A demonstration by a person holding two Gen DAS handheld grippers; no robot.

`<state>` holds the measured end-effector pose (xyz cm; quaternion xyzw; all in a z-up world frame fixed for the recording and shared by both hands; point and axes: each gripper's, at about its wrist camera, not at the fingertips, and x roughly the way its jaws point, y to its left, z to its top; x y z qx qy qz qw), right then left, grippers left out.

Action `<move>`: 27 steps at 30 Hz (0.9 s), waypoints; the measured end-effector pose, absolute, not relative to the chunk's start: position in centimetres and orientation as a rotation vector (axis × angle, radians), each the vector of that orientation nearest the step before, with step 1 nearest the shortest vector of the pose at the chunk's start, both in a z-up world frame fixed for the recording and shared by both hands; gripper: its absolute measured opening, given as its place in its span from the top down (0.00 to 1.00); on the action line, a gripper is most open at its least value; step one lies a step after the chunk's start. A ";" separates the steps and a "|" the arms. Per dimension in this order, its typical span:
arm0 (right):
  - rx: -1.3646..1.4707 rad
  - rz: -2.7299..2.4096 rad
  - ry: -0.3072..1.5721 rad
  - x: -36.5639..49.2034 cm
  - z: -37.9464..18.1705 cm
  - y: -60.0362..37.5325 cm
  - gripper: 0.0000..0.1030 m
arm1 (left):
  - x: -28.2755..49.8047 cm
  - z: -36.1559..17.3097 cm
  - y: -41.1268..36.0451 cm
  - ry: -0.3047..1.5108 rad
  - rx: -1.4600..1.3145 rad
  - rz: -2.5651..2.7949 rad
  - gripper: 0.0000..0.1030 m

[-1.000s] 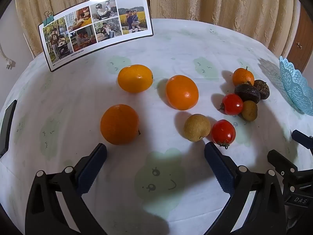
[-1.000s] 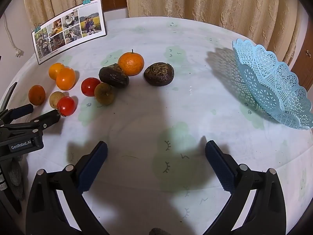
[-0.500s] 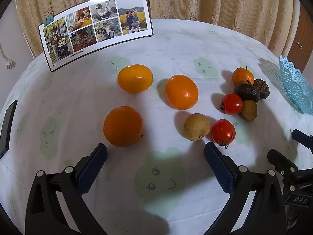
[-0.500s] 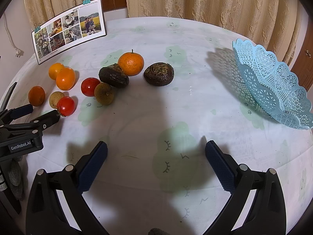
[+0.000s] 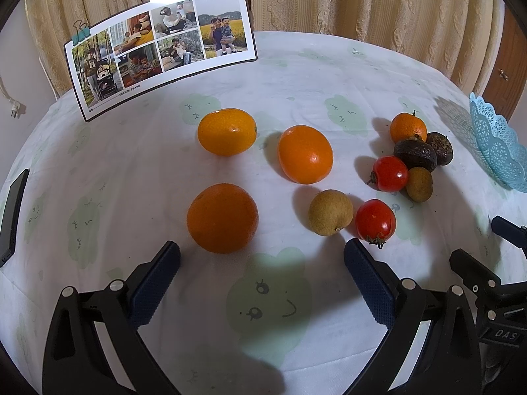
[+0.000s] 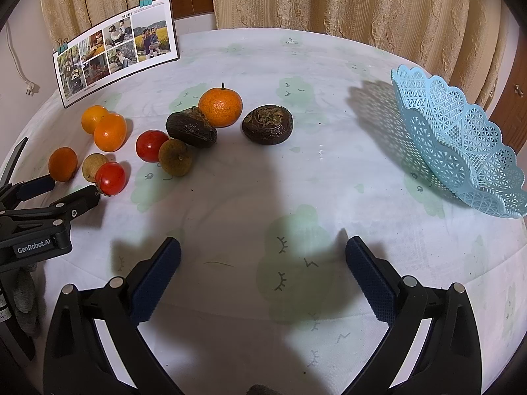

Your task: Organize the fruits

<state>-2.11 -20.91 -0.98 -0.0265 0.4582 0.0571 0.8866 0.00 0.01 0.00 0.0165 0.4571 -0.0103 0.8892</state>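
Fruits lie loose on the white tablecloth. In the left wrist view my left gripper (image 5: 262, 263) is open, just short of a large orange (image 5: 222, 218), a tan round fruit (image 5: 330, 212) and a red tomato (image 5: 375, 220). Two more oranges (image 5: 226, 131) (image 5: 305, 154) lie behind. A cluster further right holds a tomato (image 5: 389, 173), a mandarin (image 5: 408, 127) and dark fruits (image 5: 415, 154). My right gripper (image 6: 263, 263) is open over bare cloth, with the mandarin (image 6: 220, 106), the dark fruits (image 6: 267, 124) and the blue lattice basket (image 6: 461, 144) ahead of it.
A photo board (image 5: 161, 46) with binder clips stands at the back left. A dark phone-like slab (image 5: 13, 214) lies at the table's left edge. Curtains hang behind the round table. The left gripper (image 6: 39, 197) shows at the left of the right wrist view.
The left gripper has shifted slightly left, so the large orange sits closer to the middle of its view. The right gripper has hardly moved.
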 end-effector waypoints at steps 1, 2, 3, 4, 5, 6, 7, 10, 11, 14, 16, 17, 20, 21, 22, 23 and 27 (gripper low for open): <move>-0.055 0.119 0.952 -2.1 -1.0 -20.9 0.02 | 0.0 0.0 0.0 0.950 0.034 -0.021 0.05; -0.055 0.119 0.952 -2.1 -1.0 -20.9 0.02 | 0.0 0.0 0.0 0.950 0.034 -0.021 0.05; -0.055 0.118 0.952 -2.1 -1.0 -20.9 0.02 | 0.0 0.0 0.0 0.950 0.035 -0.021 0.05; -0.055 0.118 0.952 -2.1 -1.0 -20.9 0.02 | 0.0 0.0 0.0 0.949 0.035 -0.020 0.05; -0.055 0.118 0.952 -2.1 -1.0 -20.9 0.02 | 0.0 0.0 0.0 0.950 0.034 -0.021 0.05; -0.055 0.118 0.952 -2.1 -1.0 -20.9 0.02 | 0.0 0.0 0.0 0.950 0.034 -0.020 0.05; -0.055 0.118 0.952 -2.1 -1.0 -20.9 0.02 | 0.0 0.0 0.0 0.949 0.035 -0.021 0.05; -0.056 0.118 0.952 -2.1 -1.0 -20.9 0.02 | 0.0 0.0 0.0 0.950 0.039 -0.026 0.05; -0.056 0.118 0.952 -2.1 -1.1 -20.9 0.02 | 0.0 0.0 0.0 0.951 0.040 -0.028 0.05; -0.056 0.119 0.952 -2.1 -1.1 -20.9 0.02 | 0.0 0.1 -0.2 0.952 0.047 -0.037 0.05; -0.056 0.119 0.952 -2.1 -1.1 -20.9 0.02 | 0.0 0.2 -0.3 0.950 0.055 -0.041 0.05; -0.056 0.119 0.952 -2.1 -1.1 -21.0 0.02 | 0.0 0.3 -0.4 0.950 0.061 -0.047 0.05; -0.056 0.119 0.952 -2.1 -1.1 -21.0 0.02 | -0.3 0.3 -0.6 0.949 0.069 -0.052 0.05; -0.056 0.118 0.951 -2.1 -1.1 -21.0 0.02 | -0.3 0.3 -0.6 0.950 0.068 -0.051 0.05; -0.056 0.119 0.952 -2.1 -1.1 -21.0 0.02 | -0.3 0.3 -0.6 0.952 0.066 -0.052 0.05; -0.056 0.119 0.952 -2.1 -1.1 -21.0 0.02 | -0.4 0.4 -0.6 0.953 0.064 -0.052 0.05; -0.056 0.119 0.952 -2.1 -1.1 -21.0 0.02 | -0.5 0.3 -0.5 0.954 0.061 -0.053 0.05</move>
